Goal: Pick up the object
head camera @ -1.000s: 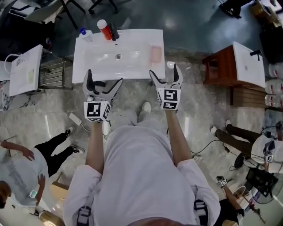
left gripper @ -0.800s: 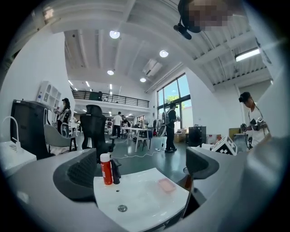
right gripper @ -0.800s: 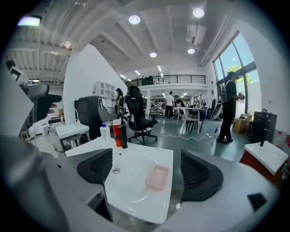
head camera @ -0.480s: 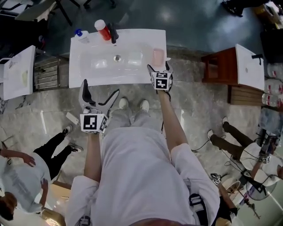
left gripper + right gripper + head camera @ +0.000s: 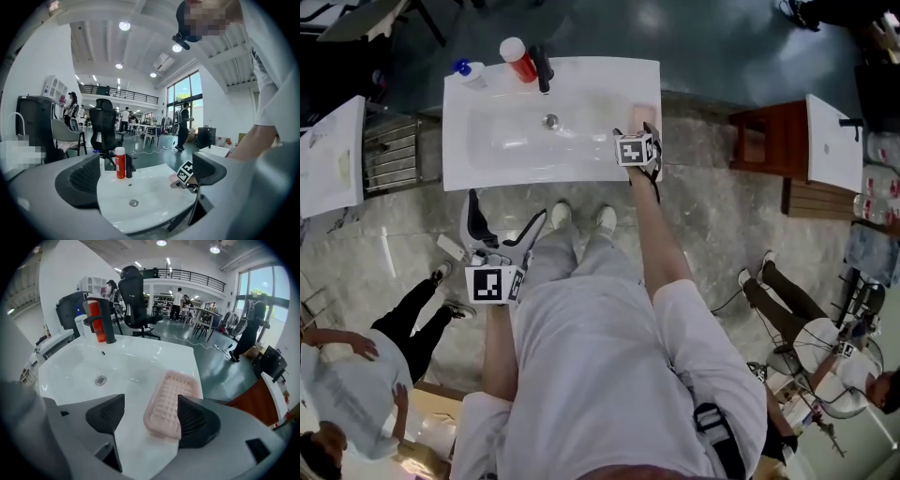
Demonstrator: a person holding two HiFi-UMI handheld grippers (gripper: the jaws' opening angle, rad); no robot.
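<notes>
A pink ribbed soap dish (image 5: pixel 644 112) (image 5: pixel 166 399) lies on the right rim of a white sink (image 5: pixel 487 159). My right gripper (image 5: pixel 636 129) (image 5: pixel 150 406) reaches over that rim with the dish between its jaws. The jaws are closing: the right pad (image 5: pixel 194 418) meets the dish's edge, while the left pad (image 5: pixel 107 414) stands clear of it. My left gripper (image 5: pixel 506 208) (image 5: pixel 145 176) hangs back in front of the sink, open with nothing between its fingers. In the left gripper view the right gripper (image 5: pixel 185 174) shows at the sink's right side.
A red bottle (image 5: pixel 520 61), a black tap (image 5: pixel 542 67) and a small white bottle with a blue cap (image 5: pixel 469 73) stand at the sink's back edge. A wooden cabinet (image 5: pixel 764 141) is to the right, another basin (image 5: pixel 328 155) to the left. People stand around.
My right gripper has reached forward from the sink's front edge onto the soap dish, its jaws narrowing. My left gripper has drawn back toward the body.
</notes>
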